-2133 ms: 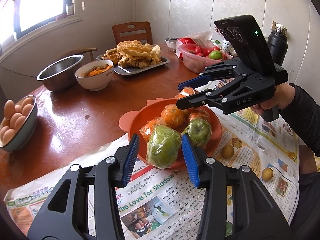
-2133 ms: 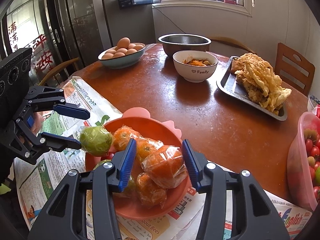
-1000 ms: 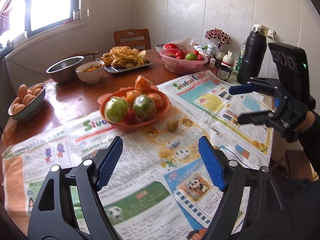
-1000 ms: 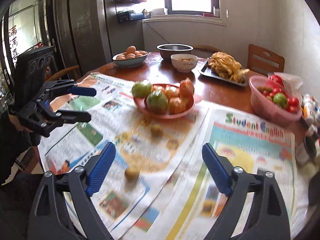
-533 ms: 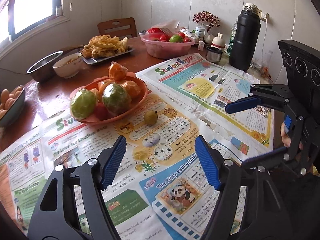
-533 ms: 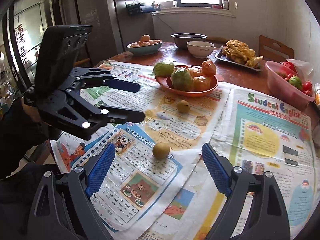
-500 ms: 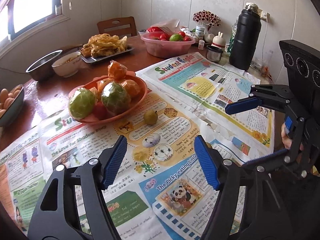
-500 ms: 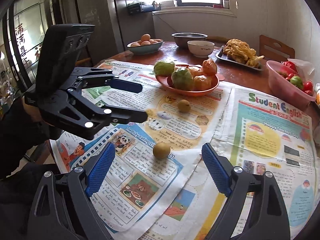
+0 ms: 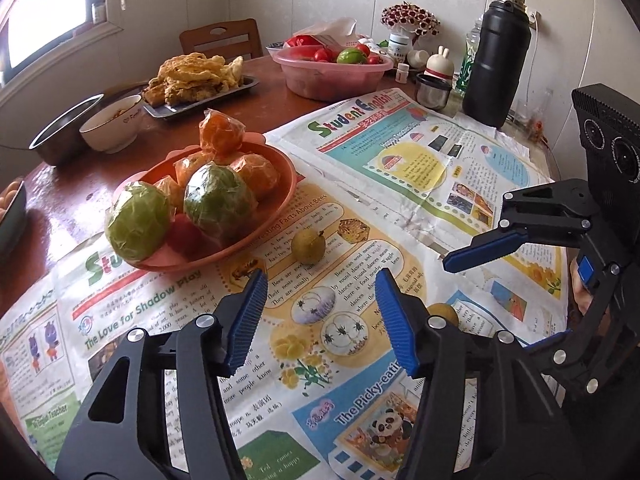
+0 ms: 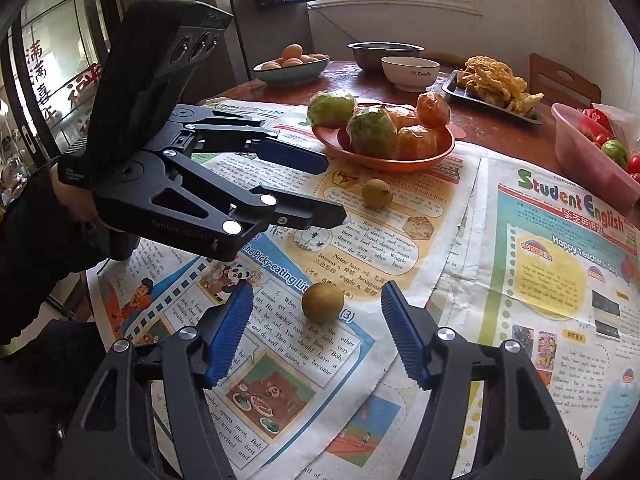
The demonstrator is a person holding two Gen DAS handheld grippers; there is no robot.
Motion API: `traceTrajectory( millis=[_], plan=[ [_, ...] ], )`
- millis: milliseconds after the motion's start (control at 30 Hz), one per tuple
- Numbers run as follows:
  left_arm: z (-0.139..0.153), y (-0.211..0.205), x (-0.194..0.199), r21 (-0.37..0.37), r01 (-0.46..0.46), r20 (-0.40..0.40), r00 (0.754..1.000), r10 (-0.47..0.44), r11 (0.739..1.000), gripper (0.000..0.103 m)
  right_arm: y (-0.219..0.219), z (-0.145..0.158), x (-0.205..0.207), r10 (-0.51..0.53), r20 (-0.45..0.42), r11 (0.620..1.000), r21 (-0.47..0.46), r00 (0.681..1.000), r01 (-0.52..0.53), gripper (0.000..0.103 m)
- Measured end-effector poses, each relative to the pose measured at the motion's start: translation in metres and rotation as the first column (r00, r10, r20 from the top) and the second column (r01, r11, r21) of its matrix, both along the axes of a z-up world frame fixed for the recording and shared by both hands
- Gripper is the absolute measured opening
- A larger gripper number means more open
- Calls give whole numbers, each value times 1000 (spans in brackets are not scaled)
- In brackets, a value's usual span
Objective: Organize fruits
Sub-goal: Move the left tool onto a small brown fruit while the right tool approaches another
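Observation:
An orange plate (image 9: 280,204) (image 10: 384,162) holds wrapped green fruits (image 9: 218,204) and wrapped oranges (image 9: 222,134). Two small yellow-brown fruits lie loose on the newspaper: one near the plate (image 9: 307,245) (image 10: 376,193), one nearer the table's front (image 10: 322,300), partly hidden behind my left finger in the left wrist view (image 9: 443,313). My left gripper (image 9: 320,316) is open and empty, just short of the fruit near the plate. My right gripper (image 10: 316,332) is open and empty, with the front fruit just beyond its fingertips. Each gripper shows in the other's view (image 9: 500,292) (image 10: 332,188).
Newspaper (image 9: 400,184) covers the near table. At the back stand a pink basin of tomatoes (image 9: 334,72), a tray of fried food (image 9: 196,80), a white bowl (image 9: 114,122), a steel bowl (image 9: 64,128), a bowl of eggs (image 10: 292,64), a black flask (image 9: 496,64) and small jars.
Both grippers drew back from the plate and opened wide, leaving the fruit on it. Over the last half second they came lower and closer to the loose small fruits.

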State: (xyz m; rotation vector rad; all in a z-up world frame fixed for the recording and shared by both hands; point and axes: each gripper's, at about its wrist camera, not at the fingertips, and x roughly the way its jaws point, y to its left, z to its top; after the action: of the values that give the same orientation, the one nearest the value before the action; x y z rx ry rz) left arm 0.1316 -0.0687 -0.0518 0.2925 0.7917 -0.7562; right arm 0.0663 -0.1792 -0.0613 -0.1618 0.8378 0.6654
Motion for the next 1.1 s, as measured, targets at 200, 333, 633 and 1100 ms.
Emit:
traceTrajectory(
  millis=[200, 333, 633, 1100],
  plan=[
    [-2, -7, 7, 4, 25, -14, 1000, -25, 1000, 45, 4, -3, 2, 9, -13, 1000, 0, 1000, -9, 65],
    [-3, -13, 13, 14, 39, -20, 999, -39, 999, 40, 3, -4, 3, 8, -16, 1000, 3, 1000, -8, 65],
    [-5, -22, 22, 28, 49, -26, 999, -48, 998, 39, 0, -6, 6, 1, -27, 1000, 13, 1000, -1, 63],
    [-10, -27, 30, 54, 50, -27, 998, -48, 997, 39, 3, -9, 11, 3, -34, 1000, 23, 999, -2, 63]
  ],
)
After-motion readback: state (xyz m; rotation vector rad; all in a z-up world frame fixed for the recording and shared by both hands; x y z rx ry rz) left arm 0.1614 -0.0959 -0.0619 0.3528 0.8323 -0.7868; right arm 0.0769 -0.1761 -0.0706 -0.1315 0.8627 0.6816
